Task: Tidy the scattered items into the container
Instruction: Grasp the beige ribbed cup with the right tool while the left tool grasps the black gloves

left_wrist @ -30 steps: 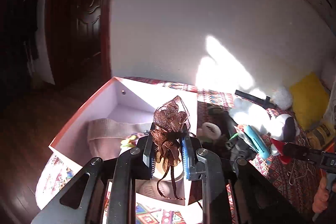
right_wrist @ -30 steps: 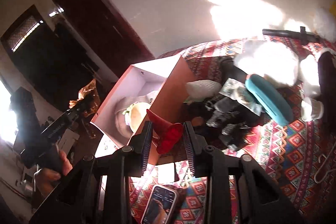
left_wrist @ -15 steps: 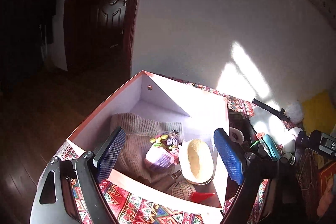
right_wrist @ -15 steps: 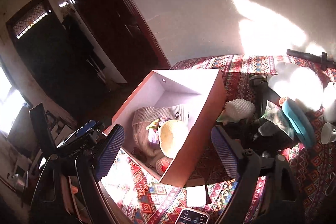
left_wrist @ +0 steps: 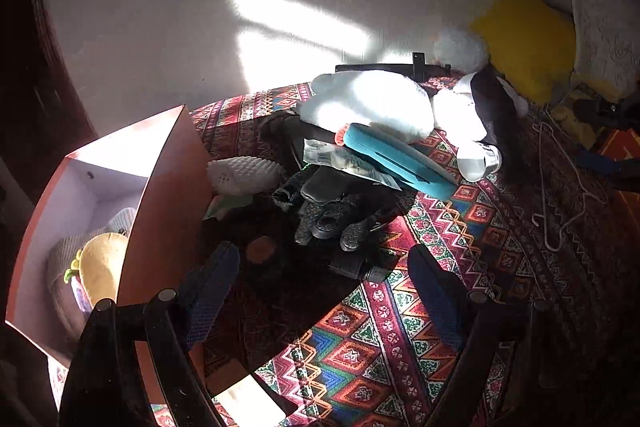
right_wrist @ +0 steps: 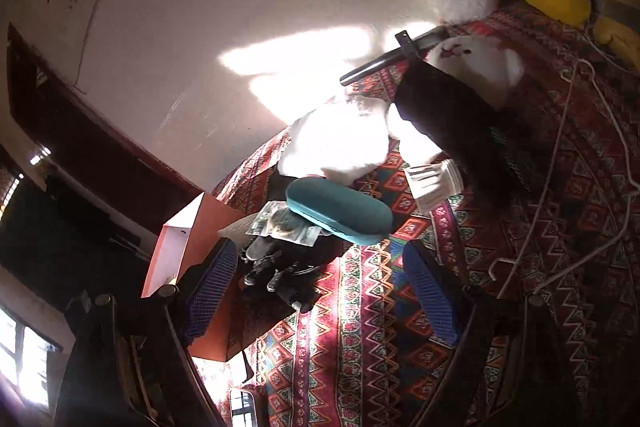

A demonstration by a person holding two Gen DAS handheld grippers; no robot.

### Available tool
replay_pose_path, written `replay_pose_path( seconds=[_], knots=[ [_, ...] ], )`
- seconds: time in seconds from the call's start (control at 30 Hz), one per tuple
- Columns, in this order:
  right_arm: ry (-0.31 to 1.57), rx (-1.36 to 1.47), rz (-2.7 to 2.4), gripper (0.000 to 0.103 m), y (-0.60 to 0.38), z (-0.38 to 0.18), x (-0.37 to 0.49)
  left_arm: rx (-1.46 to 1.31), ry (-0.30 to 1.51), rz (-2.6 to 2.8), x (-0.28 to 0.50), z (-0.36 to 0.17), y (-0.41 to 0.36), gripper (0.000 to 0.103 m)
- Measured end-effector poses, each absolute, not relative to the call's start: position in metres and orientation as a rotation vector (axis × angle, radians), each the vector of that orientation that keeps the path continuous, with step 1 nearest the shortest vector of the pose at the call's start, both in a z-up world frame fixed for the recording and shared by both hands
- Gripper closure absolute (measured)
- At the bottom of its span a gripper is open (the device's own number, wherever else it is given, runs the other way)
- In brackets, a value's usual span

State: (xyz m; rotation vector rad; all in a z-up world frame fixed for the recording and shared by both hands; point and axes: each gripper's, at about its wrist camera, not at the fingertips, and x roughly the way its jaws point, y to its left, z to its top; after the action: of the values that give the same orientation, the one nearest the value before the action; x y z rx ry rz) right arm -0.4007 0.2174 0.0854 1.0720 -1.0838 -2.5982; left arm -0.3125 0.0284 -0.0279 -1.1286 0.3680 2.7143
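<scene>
Both tools wide open and empty above the patterned cloth, right of the box.

Left tool: pads spread, nothing between them; below it a shadowed patch of cloth and dark gloves just beyond. Right tool: same, pads apart and empty. Box at near left, already holding a knit item and a yellow oval piece. Still outside the box: teal case lying on a flat packet, white ribbed object touching the box wall, white plush farther back, small white bottle, wire hanger at right.
</scene>
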Motion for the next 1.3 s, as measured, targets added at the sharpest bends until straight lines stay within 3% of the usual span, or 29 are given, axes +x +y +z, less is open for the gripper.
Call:
replay_pose_path(
  seconds=[0.13,0.27,0.53,0.57,0.6,0.63,0.7,0.97,1.2,1.3],
  knots=[
    [-1.337,1.169,-2.479,0.023,0.267,0.037,-0.422,-1.117,0.699,2.678,-0.341,-0.054,0.081,0.017],
    [-1.316,1.252,-2.443,0.024,0.269,0.01,-0.455,-1.128,0.753,2.68,-0.378,-0.062,0.095,0.017],
    [-1.541,1.297,-2.296,0.021,0.271,-0.052,-0.524,-1.3,0.689,2.567,-0.432,-0.108,0.085,0.017],
    [-1.546,1.275,-2.298,0.027,0.272,-0.055,-0.526,-1.271,0.684,2.565,-0.43,-0.11,0.084,0.02],
    [-1.544,1.267,-2.312,0.037,0.274,-0.057,-0.526,-1.258,0.652,2.574,-0.428,-0.108,0.081,0.037],
    [-1.546,1.272,-2.311,0.041,0.275,-0.057,-0.525,-1.273,0.605,2.59,-0.428,-0.104,0.075,0.067],
    [-1.581,1.267,-2.279,0.042,0.279,-0.057,-0.52,-1.301,0.389,2.577,-0.427,-0.088,0.058,0.08],
    [-1.752,1.188,-2.072,0.042,0.277,-0.042,-0.467,-1.241,-0.182,2.51,-0.358,-0.024,0.001,0.081],
    [-1.592,1.124,-2.139,0.042,0.248,0.011,-0.432,-1.133,-0.496,2.342,-0.301,0.01,-0.042,0.081],
    [-1.531,1.085,-2.148,0.042,0.229,0.032,-0.42,-1.06,-0.483,2.323,-0.283,0.023,-0.047,0.081]
  ],
)
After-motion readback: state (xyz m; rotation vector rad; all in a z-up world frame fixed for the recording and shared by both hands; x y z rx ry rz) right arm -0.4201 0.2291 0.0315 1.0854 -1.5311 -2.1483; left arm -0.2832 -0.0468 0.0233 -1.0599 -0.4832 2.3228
